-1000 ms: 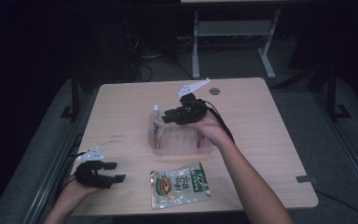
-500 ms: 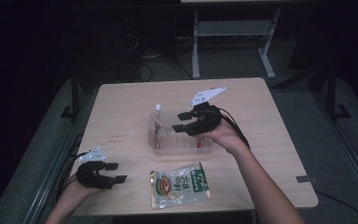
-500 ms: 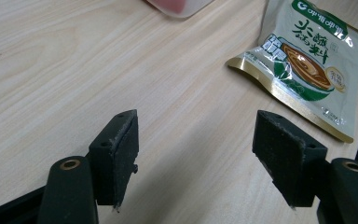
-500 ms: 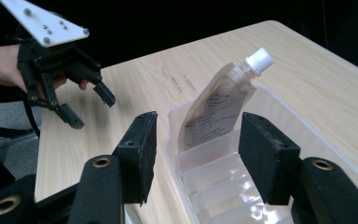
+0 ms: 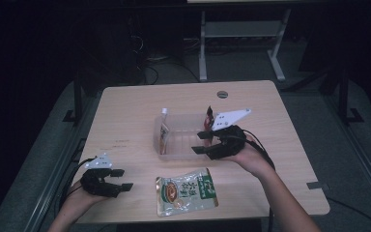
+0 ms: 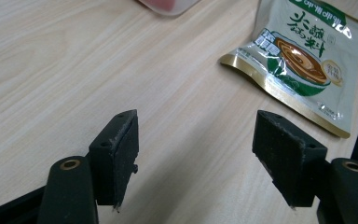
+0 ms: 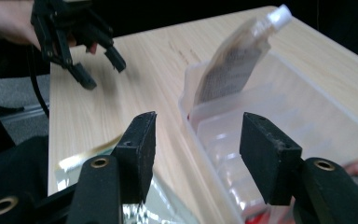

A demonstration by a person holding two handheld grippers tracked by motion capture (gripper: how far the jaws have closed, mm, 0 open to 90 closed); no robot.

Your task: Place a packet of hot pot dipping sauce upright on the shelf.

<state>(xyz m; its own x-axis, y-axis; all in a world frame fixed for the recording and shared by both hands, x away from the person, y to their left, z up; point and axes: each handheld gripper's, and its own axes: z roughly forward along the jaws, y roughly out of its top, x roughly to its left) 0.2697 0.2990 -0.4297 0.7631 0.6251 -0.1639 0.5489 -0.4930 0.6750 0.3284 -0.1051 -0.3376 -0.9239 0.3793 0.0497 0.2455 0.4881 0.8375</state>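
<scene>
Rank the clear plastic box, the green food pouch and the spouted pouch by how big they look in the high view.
1. Clear plastic box, the largest outline.
2. Green food pouch, lying flat near the table's front edge; slightly smaller, though it sits nearer the camera, so the gap is unsure.
3. Spouted pouch, clearly smallest; it leans inside the box, so part may be hidden.

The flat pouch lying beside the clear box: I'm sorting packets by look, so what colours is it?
The pouch is pale silver-white with green areas, a gold edge and a brown bowl picture; clearest in the left gripper view.

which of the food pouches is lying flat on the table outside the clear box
The green soup-base pouch, flat on the table near its front edge. The spouted pouch and red packet both stand inside the clear box.
</scene>
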